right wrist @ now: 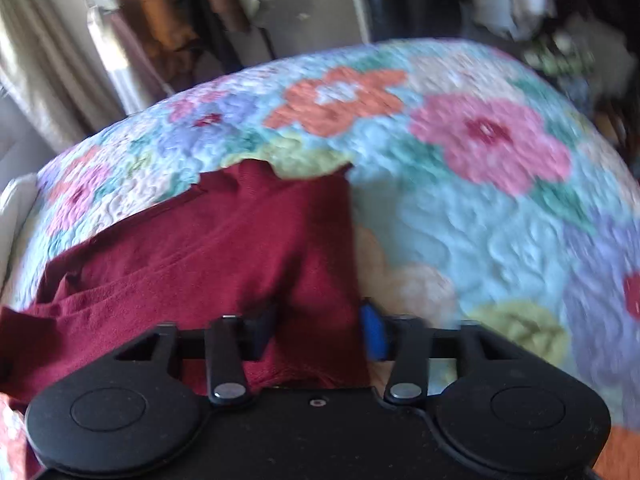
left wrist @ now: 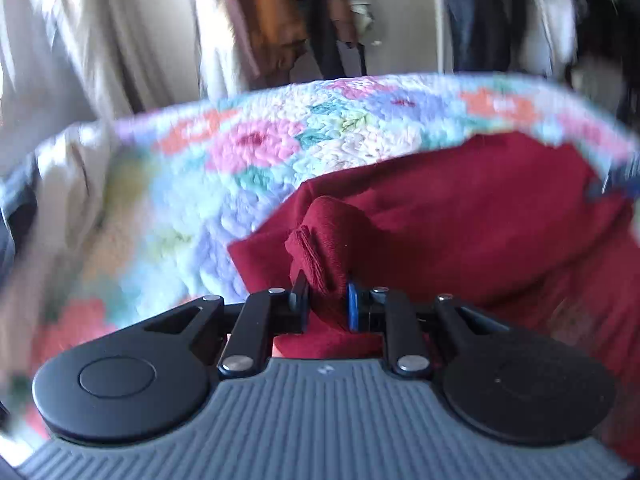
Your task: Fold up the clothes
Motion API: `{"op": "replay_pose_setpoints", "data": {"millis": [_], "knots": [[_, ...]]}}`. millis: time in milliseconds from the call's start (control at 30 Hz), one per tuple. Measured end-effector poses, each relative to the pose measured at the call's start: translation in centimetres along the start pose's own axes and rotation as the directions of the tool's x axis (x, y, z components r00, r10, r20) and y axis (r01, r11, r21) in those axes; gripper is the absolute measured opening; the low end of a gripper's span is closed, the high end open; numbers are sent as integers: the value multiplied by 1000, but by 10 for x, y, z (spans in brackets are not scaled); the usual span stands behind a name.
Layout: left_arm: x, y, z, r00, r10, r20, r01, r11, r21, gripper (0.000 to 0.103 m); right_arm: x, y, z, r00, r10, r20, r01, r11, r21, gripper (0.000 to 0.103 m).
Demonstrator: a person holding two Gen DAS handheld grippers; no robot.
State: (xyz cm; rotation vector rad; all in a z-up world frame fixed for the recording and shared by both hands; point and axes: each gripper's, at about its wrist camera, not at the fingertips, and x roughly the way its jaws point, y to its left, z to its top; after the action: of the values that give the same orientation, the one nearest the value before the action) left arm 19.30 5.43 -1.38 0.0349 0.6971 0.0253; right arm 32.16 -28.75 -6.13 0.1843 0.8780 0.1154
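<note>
A dark red garment lies on a flowered quilt on a bed. My left gripper is shut on a bunched edge of the garment, which sticks up between its fingers. In the right wrist view the same red garment spreads to the left over the quilt. My right gripper is shut on another edge of it, with cloth filling the gap between the fingers. Both views are blurred by motion.
Beyond the bed's far edge hang pale curtains on the left and dark and brown clothes by a wall. A white pillow or sheet shows at the bed's left side.
</note>
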Motion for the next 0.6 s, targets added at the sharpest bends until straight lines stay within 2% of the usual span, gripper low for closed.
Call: {"op": "replay_pose_setpoints", "data": {"millis": [33, 133, 233, 267, 333, 400, 467, 533, 600], "knots": [[-2, 5, -1, 1000, 0, 8, 0, 1000, -27, 18, -4, 4, 1, 998, -48, 30, 48, 999, -10, 8], [-4, 20, -3, 998, 15, 62, -9, 995, -98, 18, -18, 23, 4, 979, -159, 130, 172, 980, -98, 6], [-9, 29, 1, 989, 63, 137, -43, 989, -139, 18, -15, 32, 2, 951, -272, 147, 296, 939, -174, 5], [-11, 32, 3, 983, 84, 162, -60, 987, -146, 18, -12, 32, 1, 941, -307, 145, 330, 925, -188, 0], [-7, 41, 7, 989, 62, 138, -38, 984, -172, 18, -6, 25, 2, 928, -354, 116, 370, 911, -182, 0], [4, 51, 7, 997, -16, 73, 32, 974, -226, 18, -4, 15, 4, 945, -317, 82, 326, 936, -136, 0], [16, 56, 3, 997, -76, 29, 81, 957, -278, 19, -7, 7, 5, 963, -263, 64, 267, 961, -67, 1], [31, 55, -2, 992, -124, -18, 113, 948, -298, 23, -15, 6, 6, 971, -226, 84, 229, 973, -22, 9], [47, 52, -8, 985, -153, -75, 120, 938, -325, 50, -25, 10, 6, 978, -170, 123, 172, 985, -10, 9]]}}
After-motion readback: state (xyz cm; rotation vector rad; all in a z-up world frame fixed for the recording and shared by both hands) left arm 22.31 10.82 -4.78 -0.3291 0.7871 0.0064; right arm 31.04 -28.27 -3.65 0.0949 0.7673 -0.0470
